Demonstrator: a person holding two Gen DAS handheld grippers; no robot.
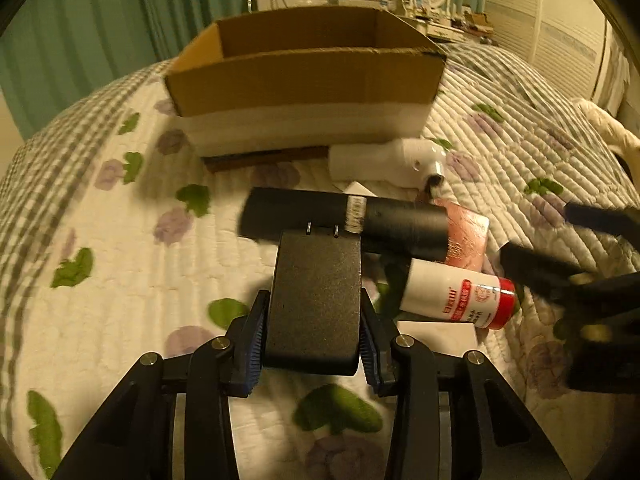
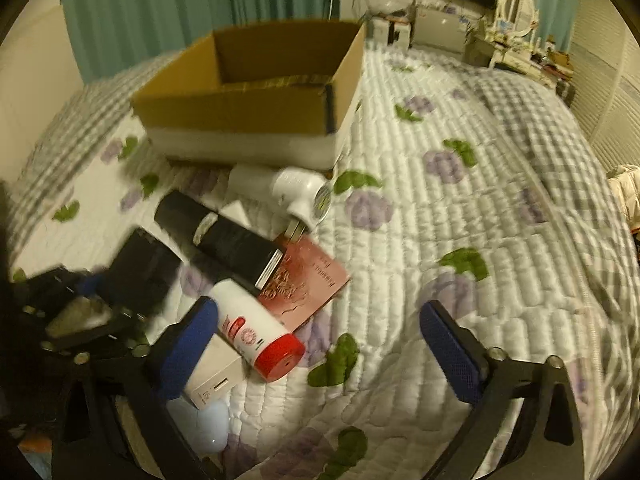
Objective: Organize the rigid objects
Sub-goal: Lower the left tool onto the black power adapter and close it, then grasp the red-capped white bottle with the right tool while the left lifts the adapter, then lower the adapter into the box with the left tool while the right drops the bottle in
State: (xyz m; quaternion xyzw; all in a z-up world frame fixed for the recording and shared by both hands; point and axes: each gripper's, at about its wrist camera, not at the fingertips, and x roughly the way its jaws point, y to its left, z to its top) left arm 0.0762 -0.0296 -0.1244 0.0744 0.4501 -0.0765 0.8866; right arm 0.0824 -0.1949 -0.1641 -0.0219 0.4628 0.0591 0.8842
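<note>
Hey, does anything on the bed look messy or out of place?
Yes. The black tube, the red-capped bottle and the white plug lie tipped over in a heap across a red card, outside the cardboard box.

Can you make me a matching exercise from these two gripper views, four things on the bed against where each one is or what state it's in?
Things:
1. black rectangular block
2. cardboard box
3. red-capped white bottle
4. right gripper

States:
A. lying on its side beside the red booklet
B. open, nothing between its pads
C. clamped in the left gripper
D. standing open-topped at the far side of the quilt

Pairs: 1-C, 2-D, 3-A, 4-B
</note>
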